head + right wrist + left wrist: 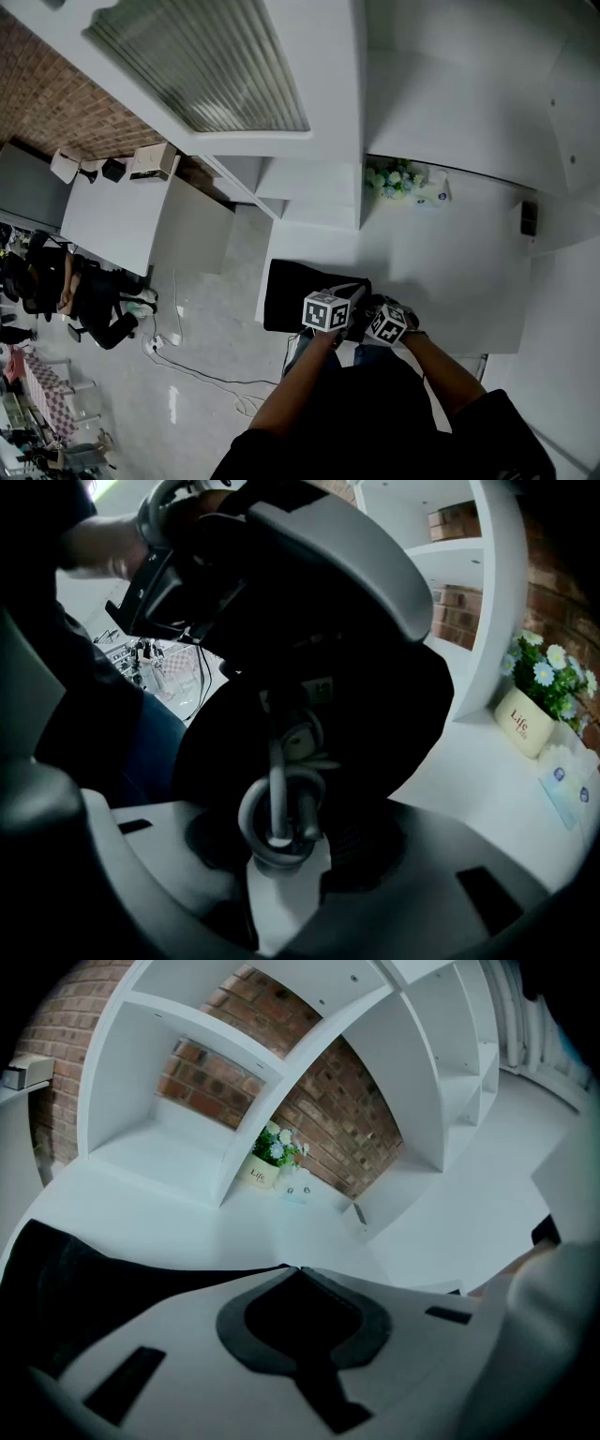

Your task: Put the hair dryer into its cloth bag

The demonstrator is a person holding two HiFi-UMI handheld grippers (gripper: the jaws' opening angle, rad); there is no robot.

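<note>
The right gripper is clamping the hair dryer by its white body, with the grey coiled cord sitting between the jaws. It is pointing the dryer into the dark mouth of the black cloth bag. The left gripper, jaws together, is pinching the bag's edge. The bag is lying on the white table, with a flower pot standing further back.

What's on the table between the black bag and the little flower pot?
Nothing. In the left gripper view, the white table is bare between the black bag and the flower pot.
</note>
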